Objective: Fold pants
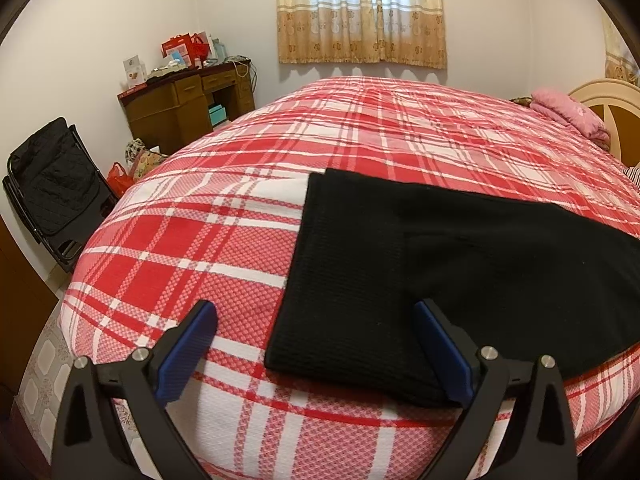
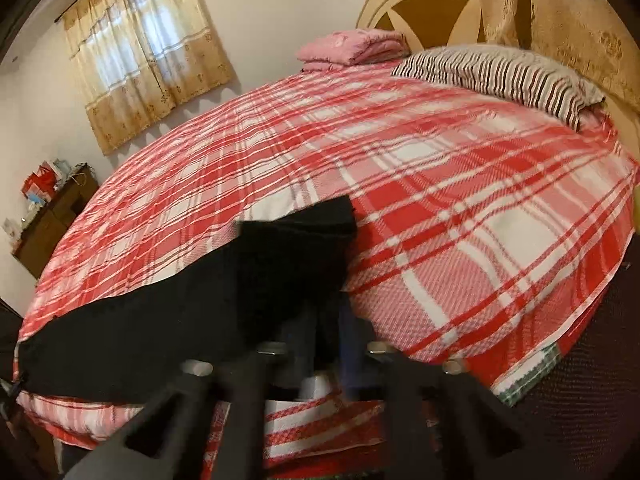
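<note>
bed (image 1: 224, 216) is covered by a red and white plaid sheet and fills most of both views. pants (image 1: 460, 264), black and already doubled over, are laid flat near the sheet's front edge, with a ribbed end turned toward the left gripper (image 1: 316, 320). in the right wrist view the pants (image 2: 200, 312) are seen stretched from the lower left toward the middle, and one end is lifted off the sheet. curtain (image 1: 360, 12) is hung over the window on the far wall. desk (image 1: 180, 108) is set in the corner left of it, with boxes and bags piled on top. a striped pillow (image 2: 500, 80) is laid by the headboard, beside a folded pink blanket (image 2: 352, 48). the left gripper's blue-padded jaws are spread wide, one pad over bare sheet and the other over the pants' near edge, nothing held between them. the right gripper (image 2: 320, 320) is blurred; its jaws are drawn close together and black cloth is pinched between them.
</note>
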{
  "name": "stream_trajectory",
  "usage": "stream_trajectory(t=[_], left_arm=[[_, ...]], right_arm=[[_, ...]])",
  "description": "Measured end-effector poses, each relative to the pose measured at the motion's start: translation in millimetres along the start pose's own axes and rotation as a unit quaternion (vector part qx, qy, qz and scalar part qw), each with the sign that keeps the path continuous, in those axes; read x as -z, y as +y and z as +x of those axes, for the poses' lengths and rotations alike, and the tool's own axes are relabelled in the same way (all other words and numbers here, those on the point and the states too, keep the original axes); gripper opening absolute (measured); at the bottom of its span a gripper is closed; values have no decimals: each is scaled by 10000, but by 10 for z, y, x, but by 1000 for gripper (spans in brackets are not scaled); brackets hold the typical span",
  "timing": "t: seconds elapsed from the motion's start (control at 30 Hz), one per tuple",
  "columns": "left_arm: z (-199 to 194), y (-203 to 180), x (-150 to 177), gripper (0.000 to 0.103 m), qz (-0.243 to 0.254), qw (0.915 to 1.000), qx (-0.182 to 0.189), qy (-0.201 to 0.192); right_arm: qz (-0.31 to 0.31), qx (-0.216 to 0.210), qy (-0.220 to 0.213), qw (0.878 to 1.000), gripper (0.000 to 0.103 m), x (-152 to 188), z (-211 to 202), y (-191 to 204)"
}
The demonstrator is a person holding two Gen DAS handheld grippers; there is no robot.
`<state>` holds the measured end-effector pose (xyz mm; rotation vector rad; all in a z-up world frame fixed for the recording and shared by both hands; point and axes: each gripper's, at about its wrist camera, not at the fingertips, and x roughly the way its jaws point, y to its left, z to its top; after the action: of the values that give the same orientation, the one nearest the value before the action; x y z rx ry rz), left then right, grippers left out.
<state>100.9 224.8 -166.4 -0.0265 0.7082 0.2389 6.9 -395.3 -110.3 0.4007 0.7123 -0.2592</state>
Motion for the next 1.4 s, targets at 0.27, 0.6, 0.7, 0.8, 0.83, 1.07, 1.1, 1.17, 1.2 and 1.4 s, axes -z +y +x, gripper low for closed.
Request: stream_trajectory(t=[0.27,0.6,0.7,0.8,0.83,1.07,1.1,1.17,1.2,1.4], left_arm=[[8,-4,16,103,40,10000,27,-67],[20,-4,21,103,50,9999,49,-107],[15,-1,18,103,42,9999,40,-138],[0,4,21,103,29,9999,27,-160],[-3,6,32,103,22,9999,25,-161],[-16,3,46,103,38,9998,12,-191],[-14,4,57,103,38,9998,16,-206],[-11,13,70,103,36,9997,46,-227],[-13,15,73,103,43,9997,59,-226],[-97,22,53,103,93,9993,-87,-352]], right_arm=[[653,149,-277,9974,6,-62,-46,-519],[857,351,-793,9925,44,-183,-398,-647],[898,48,-934,9916,44,-345,-507,-615],[591,-80,-668,9960,44,-488,-347,-403],[433,-104,-596,9972,44,-499,-292,-313],[-424,-1176,207,9919,44,-270,122,552],[-663,-1335,540,9874,44,-179,268,757],[-844,-1095,870,9866,44,-74,485,950],[-838,-833,895,9890,44,-57,559,969],[168,-750,600,9952,44,-179,570,721]])
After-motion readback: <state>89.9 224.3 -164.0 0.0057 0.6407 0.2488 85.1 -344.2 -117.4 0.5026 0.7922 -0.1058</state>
